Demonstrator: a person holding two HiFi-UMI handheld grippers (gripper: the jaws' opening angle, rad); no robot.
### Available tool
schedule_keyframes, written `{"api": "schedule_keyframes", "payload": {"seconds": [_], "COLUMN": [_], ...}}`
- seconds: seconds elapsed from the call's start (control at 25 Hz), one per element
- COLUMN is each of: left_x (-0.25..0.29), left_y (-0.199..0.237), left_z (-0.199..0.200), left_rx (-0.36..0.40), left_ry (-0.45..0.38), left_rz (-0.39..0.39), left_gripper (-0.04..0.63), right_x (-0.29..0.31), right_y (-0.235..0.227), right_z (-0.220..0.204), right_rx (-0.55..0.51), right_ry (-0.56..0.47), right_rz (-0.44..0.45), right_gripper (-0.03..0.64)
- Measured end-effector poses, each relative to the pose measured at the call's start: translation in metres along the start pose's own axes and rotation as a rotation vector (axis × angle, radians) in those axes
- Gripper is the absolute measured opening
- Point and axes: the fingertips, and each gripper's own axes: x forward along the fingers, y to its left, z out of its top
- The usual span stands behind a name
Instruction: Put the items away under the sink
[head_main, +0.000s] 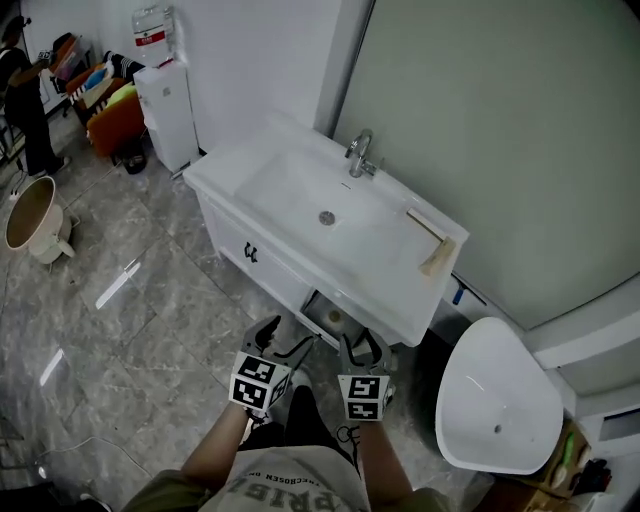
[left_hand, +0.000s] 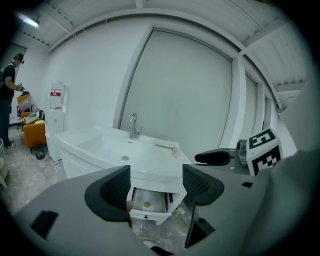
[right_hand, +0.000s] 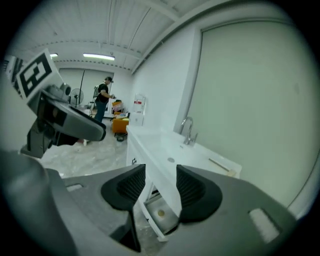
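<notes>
1. The drawer (head_main: 322, 314) under the sink (head_main: 290, 185) stands pulled out toward the near side, below the counter's right half.
2. A round yellowish thing (left_hand: 147, 204) lies on the drawer's floor.
3. A wooden piece (head_main: 432, 243) rests on the counter's right end, its long axis running near to far along that edge, well apart from both tools.
4. The left gripper (head_main: 280, 338) and right gripper (head_main: 365, 345) are held near the person's body, jaws wide, nothing between them.
5. The drawer lies ahead, between the two. The wooden piece lies far and right, nearer the right gripper, which looks the likelier one to fetch it.
6. Both gripper views look into the drawer. The head view shows only a sliver of it under the counter's lip, but it alone sets both tools against it.
</notes>
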Motion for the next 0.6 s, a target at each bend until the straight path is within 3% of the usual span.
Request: {"api": "schedule_keyframes", "payload": {"seconds": [0.2, 0.4, 0.56, 0.6], "left_x": [-0.017, -0.034, -0.042, -0.042], "left_y": [0.003, -0.006, -0.016, -0.019], "left_z": [0.04, 0.056, 0.068, 0.072], "left_rx": [0.031, 0.066, 0.098, 0.107], "left_ry": [-0.109, -0.168, -0.217, -0.227], "left_rz": [0.029, 0.022, 0.023, 0.021], "left_gripper": [0.33, 0.324, 0.237, 0.215], "right_x": [-0.046, -0.089, -0.109, -0.113], "right_y": [-0.022, -0.03, -0.033, -0.034], "right_z": [0.056, 0.081, 0.09, 0.094], "right_rx": [0.062, 0.073, 0.063, 0.062], "right_ry": [-0.234, -0.374, -0.434, -0.452], "right_rz": [-0.124, -0.206, -0.241, -0.249], "right_gripper": [0.19, 0.19, 0.187, 0.125]}}
